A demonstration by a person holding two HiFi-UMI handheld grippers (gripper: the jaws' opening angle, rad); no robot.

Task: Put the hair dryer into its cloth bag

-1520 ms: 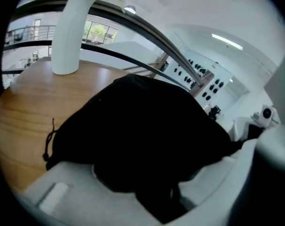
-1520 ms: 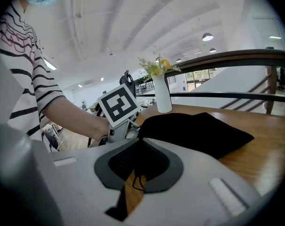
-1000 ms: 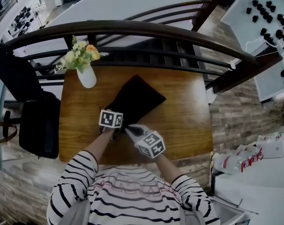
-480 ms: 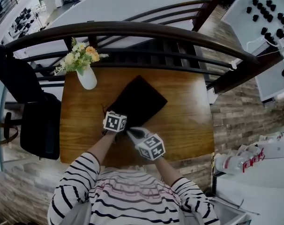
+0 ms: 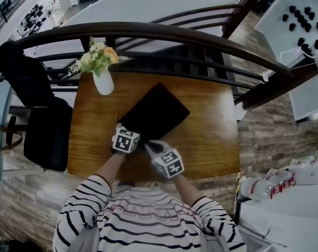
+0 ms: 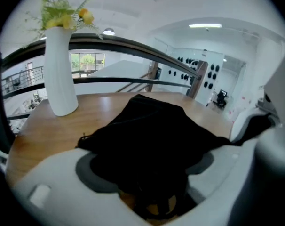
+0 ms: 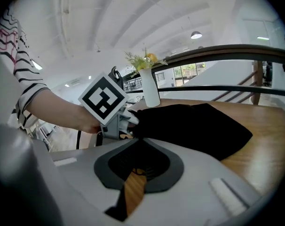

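Pinching the near mouth edge of the cloth bag [image 5: 155, 114] on the table [image 5: 211, 140], the right gripper [image 5: 147, 146] apparently anchored it, while the left gripper [image 5: 122, 127], jaws just spread wide, straddled slack cloth w/o gripping; hair dryer not visible, presumably inside.

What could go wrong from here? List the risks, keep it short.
1. The left gripper has just been opening its jaws around the cloth bag. Only the right gripper pinches its near edge, so it may slip free.
2. The vase stands on the table beyond the left gripper, so a wide swing could tip it.
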